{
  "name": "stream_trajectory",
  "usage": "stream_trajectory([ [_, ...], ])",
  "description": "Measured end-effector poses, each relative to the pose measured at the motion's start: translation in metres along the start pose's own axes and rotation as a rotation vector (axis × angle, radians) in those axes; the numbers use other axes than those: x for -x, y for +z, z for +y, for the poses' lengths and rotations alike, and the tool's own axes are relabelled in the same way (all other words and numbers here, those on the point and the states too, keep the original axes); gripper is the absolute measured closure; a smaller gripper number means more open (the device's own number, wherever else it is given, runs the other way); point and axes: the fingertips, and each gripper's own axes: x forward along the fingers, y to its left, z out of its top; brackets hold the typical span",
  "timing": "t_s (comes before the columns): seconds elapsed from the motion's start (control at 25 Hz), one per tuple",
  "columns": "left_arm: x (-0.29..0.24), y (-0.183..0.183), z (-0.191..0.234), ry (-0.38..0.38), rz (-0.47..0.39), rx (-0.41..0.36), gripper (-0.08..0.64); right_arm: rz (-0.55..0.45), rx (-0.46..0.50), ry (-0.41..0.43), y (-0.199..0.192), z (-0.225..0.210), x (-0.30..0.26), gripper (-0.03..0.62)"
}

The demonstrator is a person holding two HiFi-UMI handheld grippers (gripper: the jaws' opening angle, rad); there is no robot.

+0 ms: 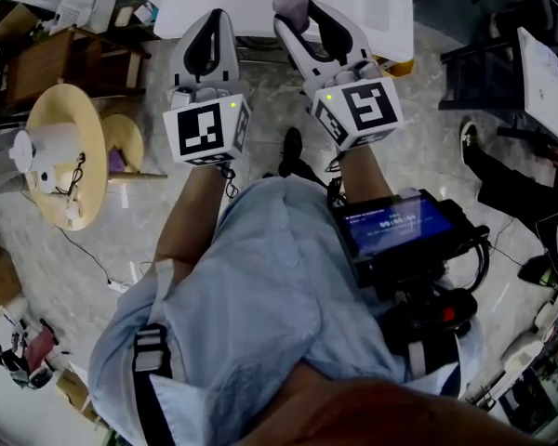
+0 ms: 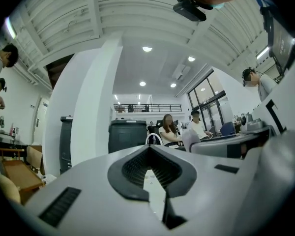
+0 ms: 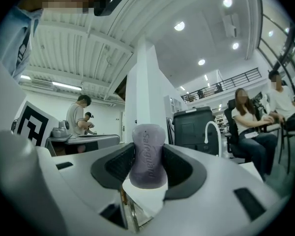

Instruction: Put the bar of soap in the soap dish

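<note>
Right gripper view: soap (image 3: 147,156) between jaws

The one word that can be read is "Safeguard", pressed into the purple bar of soap (image 3: 147,154) and running lengthwise along its face in the right gripper view. The blue screen (image 1: 395,226) at the person's waist carries lines of white print, too small to read. The left marker cube (image 1: 205,130) and the right marker cube (image 1: 365,108) bear black-and-white square patterns, without letters or numbers.
</note>
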Motion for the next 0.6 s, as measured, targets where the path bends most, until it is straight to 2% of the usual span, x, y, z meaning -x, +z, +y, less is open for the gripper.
stream_trajectory([
  [0.6,0.012,0.025,0.015,0.052,-0.08,-0.053,0.552,-0.079,0.037,0.073,0.016,0.019,-0.011,0.4],
])
